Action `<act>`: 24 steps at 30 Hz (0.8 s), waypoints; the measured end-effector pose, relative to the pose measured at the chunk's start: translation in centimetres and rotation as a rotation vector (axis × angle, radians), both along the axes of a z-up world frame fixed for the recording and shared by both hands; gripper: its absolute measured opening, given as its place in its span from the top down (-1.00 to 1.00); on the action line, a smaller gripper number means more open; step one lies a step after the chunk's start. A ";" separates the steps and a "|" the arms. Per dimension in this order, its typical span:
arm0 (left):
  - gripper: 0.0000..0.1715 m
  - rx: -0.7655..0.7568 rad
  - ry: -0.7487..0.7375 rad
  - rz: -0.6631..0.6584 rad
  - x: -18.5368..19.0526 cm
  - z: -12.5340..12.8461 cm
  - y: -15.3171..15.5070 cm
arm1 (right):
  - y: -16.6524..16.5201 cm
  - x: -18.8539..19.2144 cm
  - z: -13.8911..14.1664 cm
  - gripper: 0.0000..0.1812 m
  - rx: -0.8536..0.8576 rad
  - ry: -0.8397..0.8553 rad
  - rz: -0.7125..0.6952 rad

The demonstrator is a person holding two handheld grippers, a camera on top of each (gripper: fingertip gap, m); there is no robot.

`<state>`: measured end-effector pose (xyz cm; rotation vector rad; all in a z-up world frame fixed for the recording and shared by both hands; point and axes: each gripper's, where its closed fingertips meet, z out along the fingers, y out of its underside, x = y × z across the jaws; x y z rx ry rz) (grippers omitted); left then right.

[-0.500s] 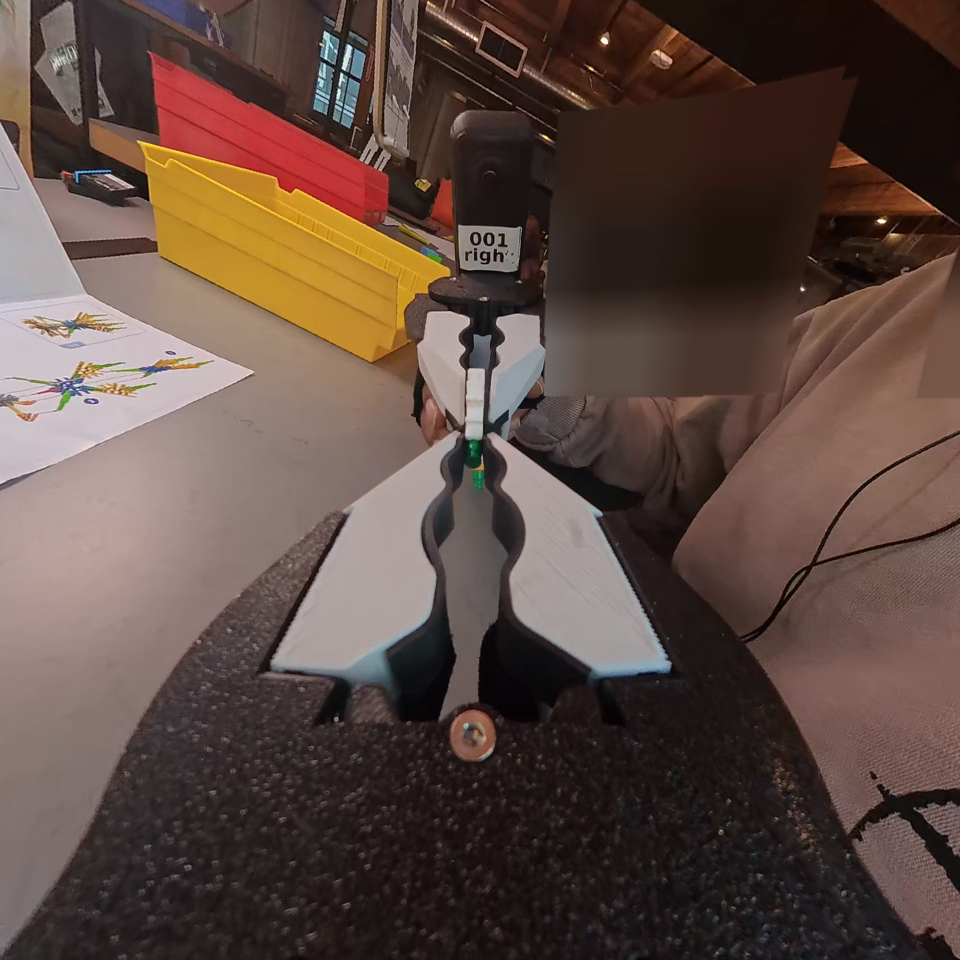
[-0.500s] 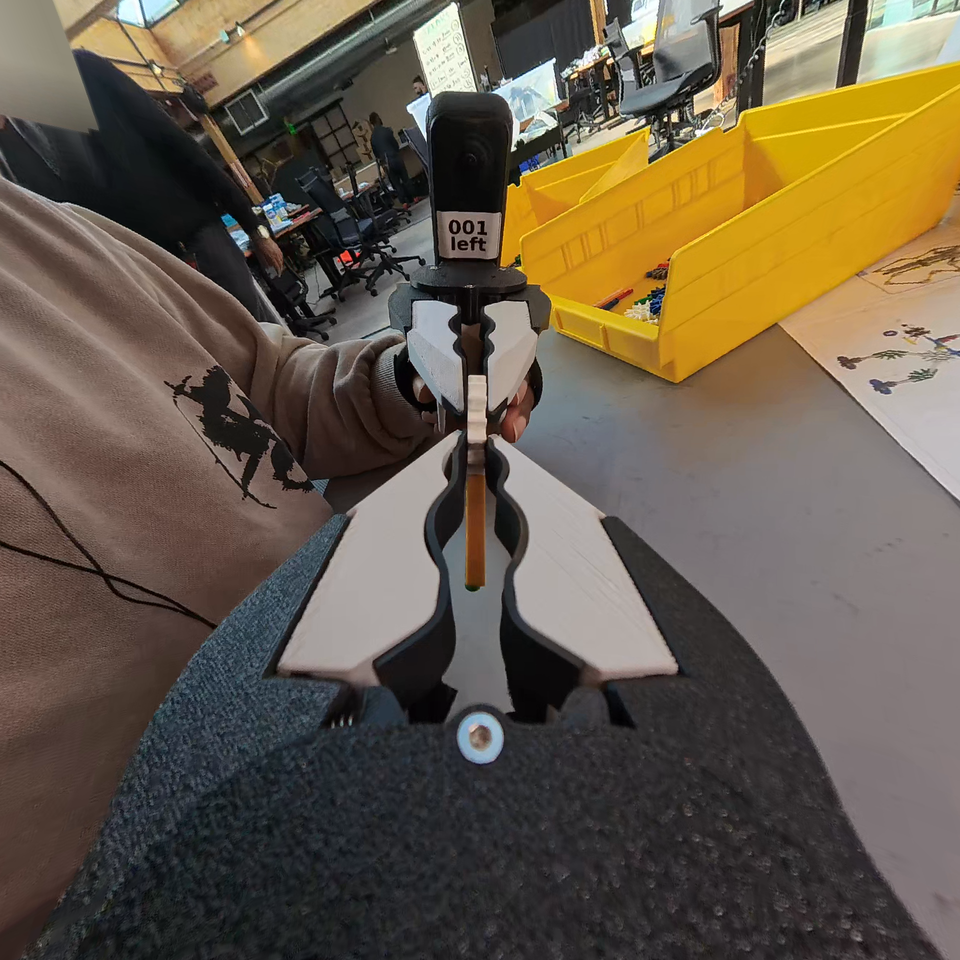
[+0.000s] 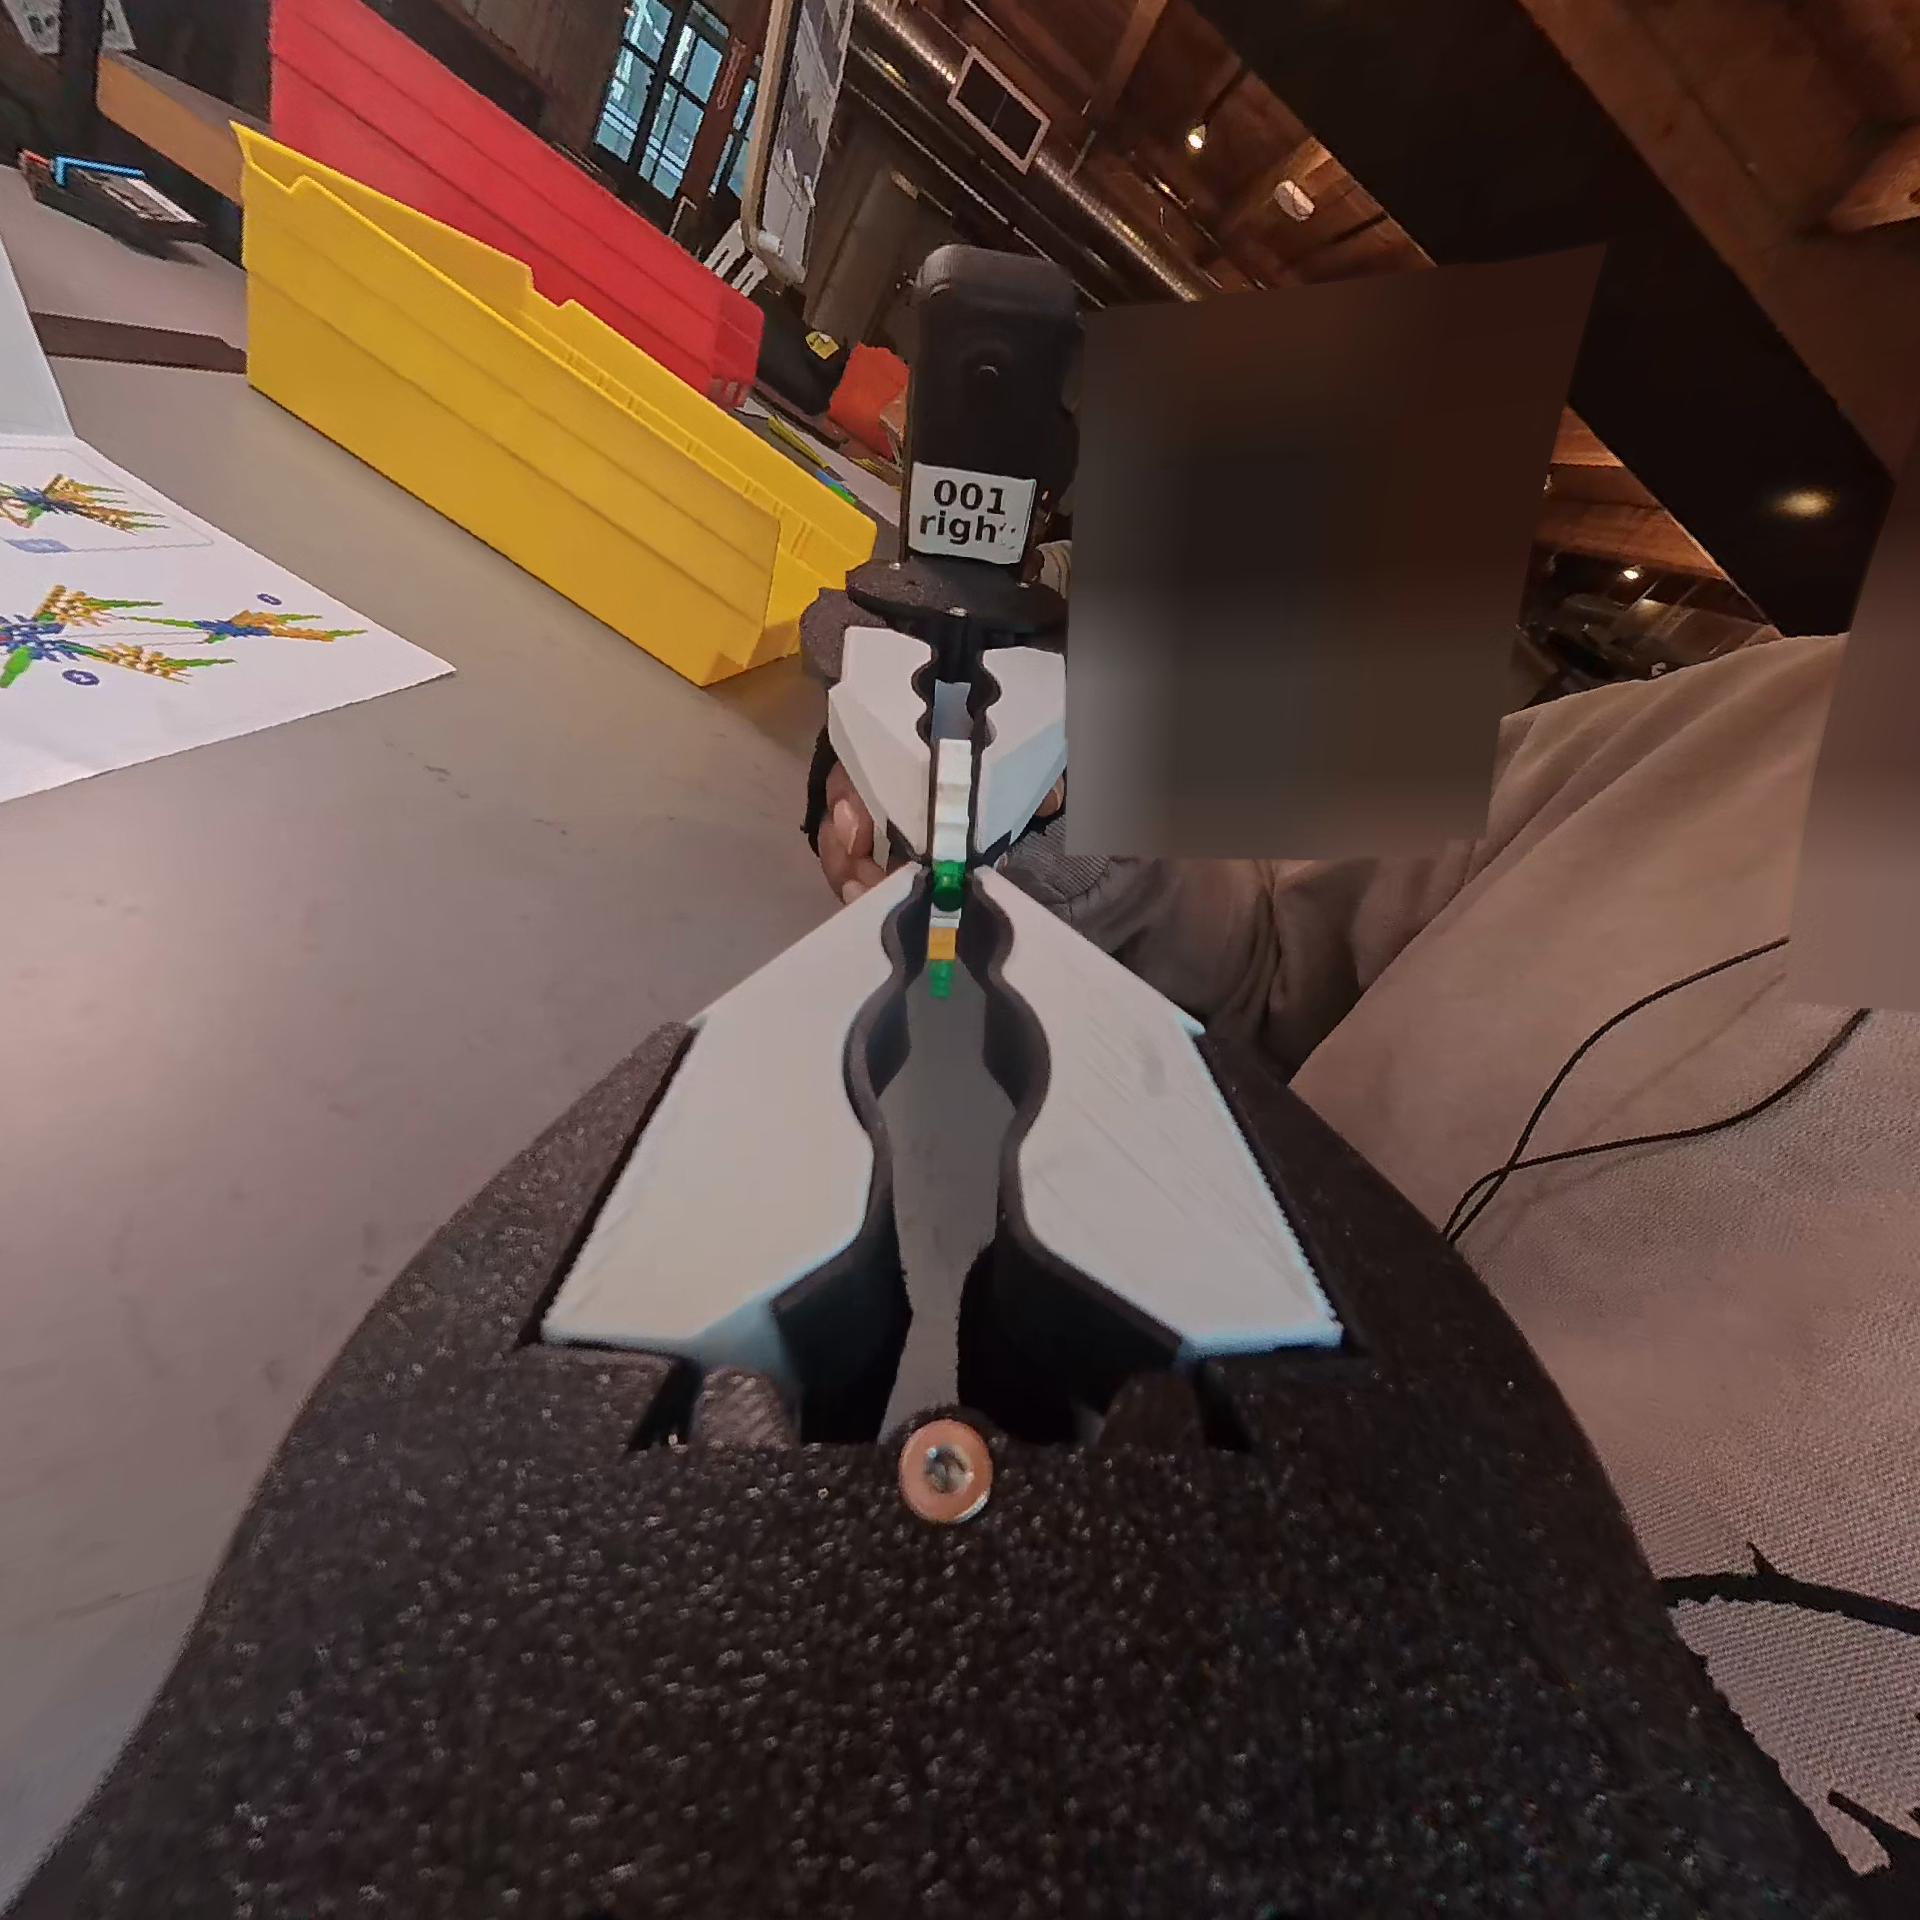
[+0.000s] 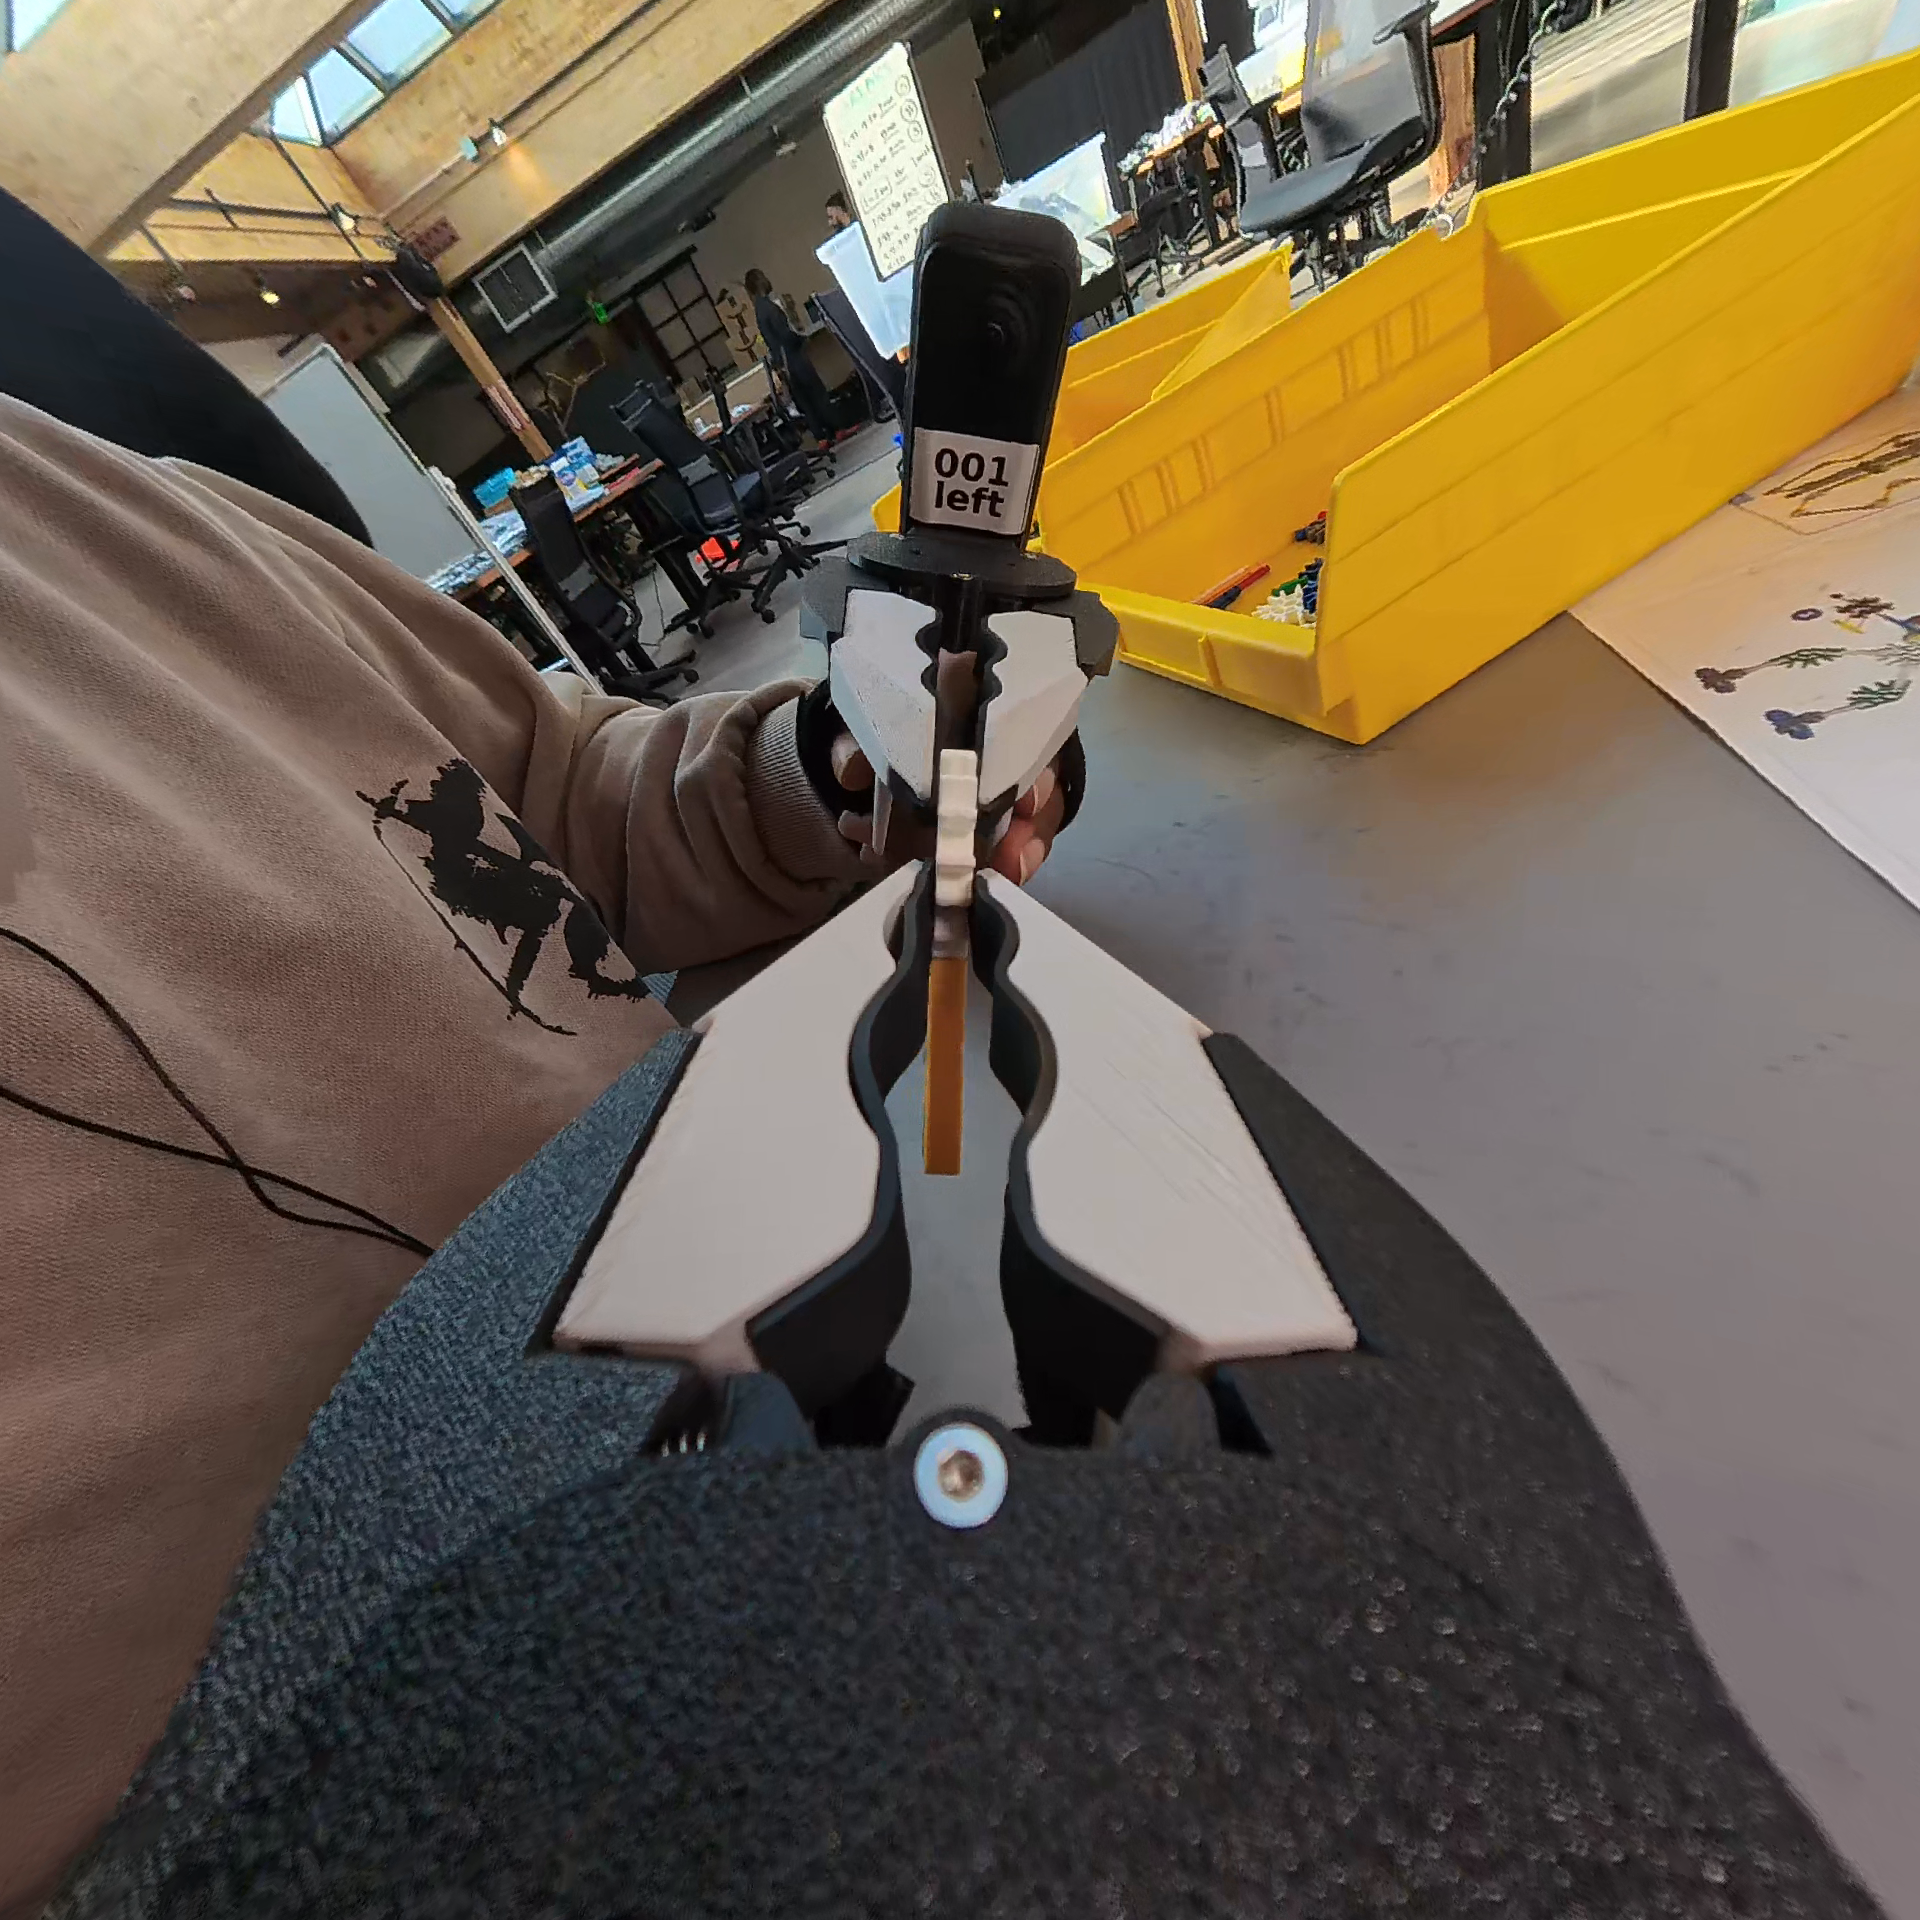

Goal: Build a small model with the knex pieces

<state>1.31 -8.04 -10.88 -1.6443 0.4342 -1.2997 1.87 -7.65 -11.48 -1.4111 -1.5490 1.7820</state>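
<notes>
In the left wrist view my left gripper [image 3: 945, 883] is shut on a small green piece [image 3: 945, 885], with a short orange and green bit [image 3: 940, 951] showing just behind its tips. My right gripper [image 3: 951, 821] faces it tip to tip, and a white connector [image 3: 953, 795] sits between them. In the right wrist view my right gripper [image 4: 951, 899] is shut on an orange rod [image 4: 943, 1070] that runs back between its fingers. The white connector [image 4: 956, 821] is at the rod's front end and reaches into the left gripper [image 4: 961, 779]. Both grippers are held above the grey table [image 4: 1455, 1039].
A yellow bin [image 4: 1507, 520] holding loose coloured parts stands on the table, with a red bin [image 3: 499, 208] behind it. A printed sheet with coloured diagrams [image 3: 156, 644] lies flat on the table. The person's beige sleeve [image 4: 644, 769] and a thin black cable [image 3: 1621, 1101] are close by. Left and right tips are no more than a few centimetres apart.
Both grippers stay shut and tip to tip. The right wrist view has tilted slightly; nothing was let go or taken hold of.
</notes>
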 end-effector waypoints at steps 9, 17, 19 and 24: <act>0.94 -0.024 -0.059 0.012 0.0 0.4 0.3 | 0.1 0.0 0.1 0.95 -0.030 0.008 -0.007; 0.93 -0.027 0.012 0.316 -2.1 -0.4 3.8 | 3.5 -2.2 -0.7 0.96 0.425 0.019 -0.377; 0.92 0.027 0.101 0.407 -2.4 -0.2 4.5 | 4.2 -2.5 -0.5 0.96 0.534 0.019 -0.477; 0.94 0.272 0.597 0.670 -2.9 -0.6 6.4 | 6.2 -2.8 -0.7 0.96 0.693 -0.052 -0.693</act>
